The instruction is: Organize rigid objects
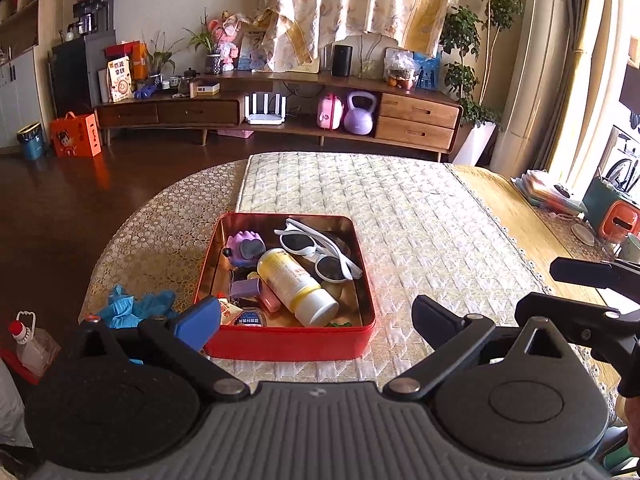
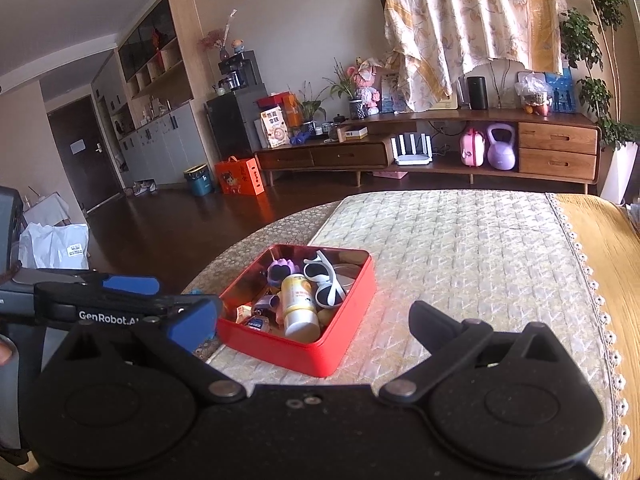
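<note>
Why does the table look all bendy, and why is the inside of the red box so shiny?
Left wrist view: the fisheye lens bows the quilted table cover, and daylight glints off the red metal tin's gold inner wall. Right wrist view: same bending, the room's left side darker, and the white sunglasses stay sharp.

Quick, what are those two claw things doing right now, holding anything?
Left gripper: open wide, holding nothing, above the red metal tin.
Right gripper: open, holding nothing.

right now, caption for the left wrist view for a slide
Open left gripper above a red tin holding white sunglasses and a yellow bottle.
</note>
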`<state>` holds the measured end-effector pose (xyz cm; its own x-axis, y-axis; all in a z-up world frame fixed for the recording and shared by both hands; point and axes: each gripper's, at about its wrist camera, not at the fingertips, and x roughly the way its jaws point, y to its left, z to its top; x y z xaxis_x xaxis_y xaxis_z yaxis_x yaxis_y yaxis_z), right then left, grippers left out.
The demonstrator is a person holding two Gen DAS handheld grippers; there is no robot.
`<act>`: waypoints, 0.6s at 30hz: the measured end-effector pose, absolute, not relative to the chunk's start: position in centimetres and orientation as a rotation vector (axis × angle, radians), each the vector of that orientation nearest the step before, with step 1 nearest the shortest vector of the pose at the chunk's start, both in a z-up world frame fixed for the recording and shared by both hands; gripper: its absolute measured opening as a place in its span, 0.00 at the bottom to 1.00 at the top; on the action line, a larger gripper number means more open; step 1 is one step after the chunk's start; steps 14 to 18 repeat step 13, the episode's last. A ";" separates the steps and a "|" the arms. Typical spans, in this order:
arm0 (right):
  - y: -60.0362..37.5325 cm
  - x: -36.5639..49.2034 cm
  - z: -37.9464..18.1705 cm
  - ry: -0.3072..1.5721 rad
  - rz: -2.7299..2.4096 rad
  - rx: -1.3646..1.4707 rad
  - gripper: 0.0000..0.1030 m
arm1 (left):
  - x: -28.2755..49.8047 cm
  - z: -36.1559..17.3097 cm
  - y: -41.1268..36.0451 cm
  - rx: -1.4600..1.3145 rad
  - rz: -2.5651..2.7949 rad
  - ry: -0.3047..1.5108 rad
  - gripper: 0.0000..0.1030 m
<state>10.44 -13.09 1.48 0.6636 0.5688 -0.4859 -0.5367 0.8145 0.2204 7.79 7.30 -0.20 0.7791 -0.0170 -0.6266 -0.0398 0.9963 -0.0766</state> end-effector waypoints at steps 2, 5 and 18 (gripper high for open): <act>-13.3 10.4 1.3 0.574 0.624 0.067 1.00 | 7.7 -0.2 7.2 -0.087 0.016 0.677 0.99; -13.4 10.3 1.2 0.575 0.617 0.069 1.00 | 7.8 -0.2 7.3 -0.091 0.020 0.678 0.99; -14.5 10.6 0.6 0.582 0.577 0.097 1.00 | 8.0 -0.4 7.0 -0.079 0.033 0.695 0.99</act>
